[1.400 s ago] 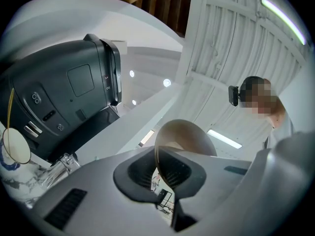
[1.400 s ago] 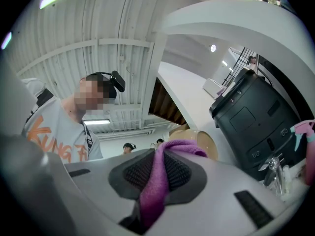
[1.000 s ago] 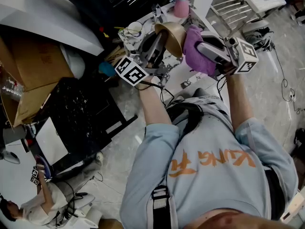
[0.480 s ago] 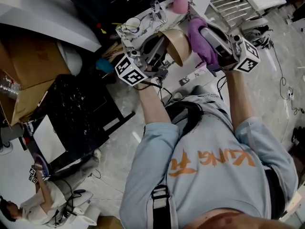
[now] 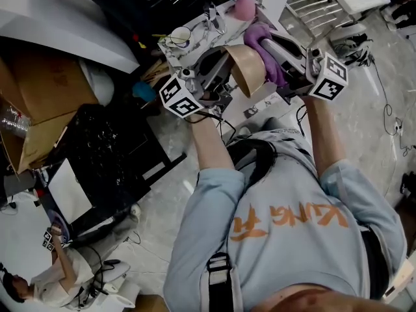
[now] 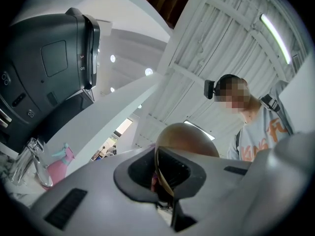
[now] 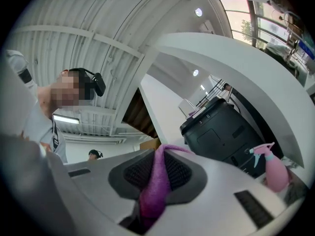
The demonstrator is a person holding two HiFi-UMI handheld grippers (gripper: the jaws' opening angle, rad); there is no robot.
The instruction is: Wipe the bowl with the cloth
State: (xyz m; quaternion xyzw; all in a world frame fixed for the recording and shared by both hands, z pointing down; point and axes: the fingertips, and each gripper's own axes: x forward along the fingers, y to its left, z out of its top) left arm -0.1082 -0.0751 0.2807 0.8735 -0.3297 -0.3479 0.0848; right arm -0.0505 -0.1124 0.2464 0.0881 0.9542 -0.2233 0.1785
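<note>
A tan bowl is held up on edge in front of the person, its rim pinched by my left gripper, which is shut on it. In the left gripper view the bowl bulges just beyond the jaws, its rim running down between them. My right gripper is shut on a purple cloth, which lies against the bowl's right side. In the right gripper view the cloth hangs as a pinched strip between the pads.
A cluttered small table with a cup and a pink spray bottle stands just beyond the bowl. Cardboard boxes and a black crate sit at left. A white rack is at upper right. Cables lie on the floor.
The bowl has tilted and turned, now showing its outer side. My right gripper with the cloth has risen and shifted left against the bowl. The left gripper barely moved.
</note>
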